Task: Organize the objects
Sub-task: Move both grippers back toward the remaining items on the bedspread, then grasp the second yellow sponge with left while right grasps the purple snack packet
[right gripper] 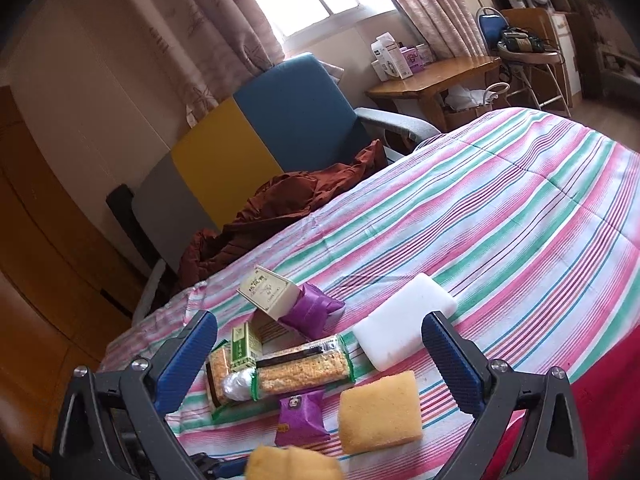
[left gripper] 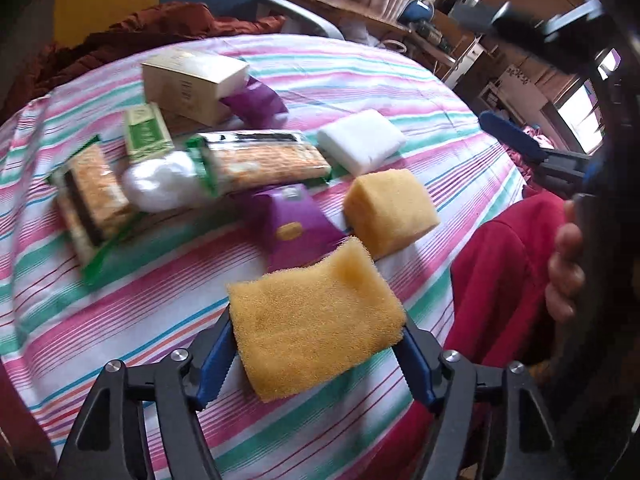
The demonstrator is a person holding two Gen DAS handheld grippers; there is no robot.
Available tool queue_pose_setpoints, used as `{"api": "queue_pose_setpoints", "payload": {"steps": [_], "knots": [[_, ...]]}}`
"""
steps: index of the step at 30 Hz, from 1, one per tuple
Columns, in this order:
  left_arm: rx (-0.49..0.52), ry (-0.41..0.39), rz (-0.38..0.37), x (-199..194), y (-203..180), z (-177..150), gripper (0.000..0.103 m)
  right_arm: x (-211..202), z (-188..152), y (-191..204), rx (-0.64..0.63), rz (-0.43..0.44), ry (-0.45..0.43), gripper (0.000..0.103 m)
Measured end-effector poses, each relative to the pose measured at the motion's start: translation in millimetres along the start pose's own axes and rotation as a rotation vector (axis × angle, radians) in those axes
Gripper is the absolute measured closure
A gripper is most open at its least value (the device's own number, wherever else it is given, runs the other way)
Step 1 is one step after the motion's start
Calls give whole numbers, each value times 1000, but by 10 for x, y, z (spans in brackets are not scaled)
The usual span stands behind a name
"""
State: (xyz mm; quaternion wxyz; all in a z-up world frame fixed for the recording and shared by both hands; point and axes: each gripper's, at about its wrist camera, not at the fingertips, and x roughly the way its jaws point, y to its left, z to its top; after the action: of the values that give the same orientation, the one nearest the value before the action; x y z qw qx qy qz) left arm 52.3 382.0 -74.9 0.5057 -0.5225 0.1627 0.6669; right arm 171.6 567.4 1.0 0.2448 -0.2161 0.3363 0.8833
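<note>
Squeezed between my left gripper's (left gripper: 316,354) blue fingers (left gripper: 216,364) is a yellow porous foam sponge (left gripper: 316,320), held above the striped bedspread (left gripper: 200,292). My right gripper (right gripper: 320,344) hangs wide and empty over a second yellow sponge (right gripper: 380,412), a white foam block (right gripper: 404,332) and snack packets (right gripper: 300,368).

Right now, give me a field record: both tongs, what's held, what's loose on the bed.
left tongs: shut on yellow sponge, raised above the bedspread
right tongs: open, holding nothing
surface: striped bedspread
second yellow sponge: loose, beside purple packet
white block: loose, behind the second yellow sponge
long snack pack: lying flat, mid-pile
cream box: at back, tilted
</note>
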Motion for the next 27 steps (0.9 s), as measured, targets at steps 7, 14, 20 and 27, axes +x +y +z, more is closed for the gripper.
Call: {"api": "queue_pose_setpoints", "payload": {"steps": [7,14,20,27], "knots": [[-24,-46,63,-277,306,-275,29,168,-65,128,-90,-112,78,0],[-52,-121,131,-582,583,-522,29,474,-215,265,-221,-240,278,0],[-61,-149,138,-679,632,-666,29,525,-410,509,-343,-216,369,9],[-82,-193,136,-861,682,-777,29,868,-736,852,-468,-225,487,37]]}}
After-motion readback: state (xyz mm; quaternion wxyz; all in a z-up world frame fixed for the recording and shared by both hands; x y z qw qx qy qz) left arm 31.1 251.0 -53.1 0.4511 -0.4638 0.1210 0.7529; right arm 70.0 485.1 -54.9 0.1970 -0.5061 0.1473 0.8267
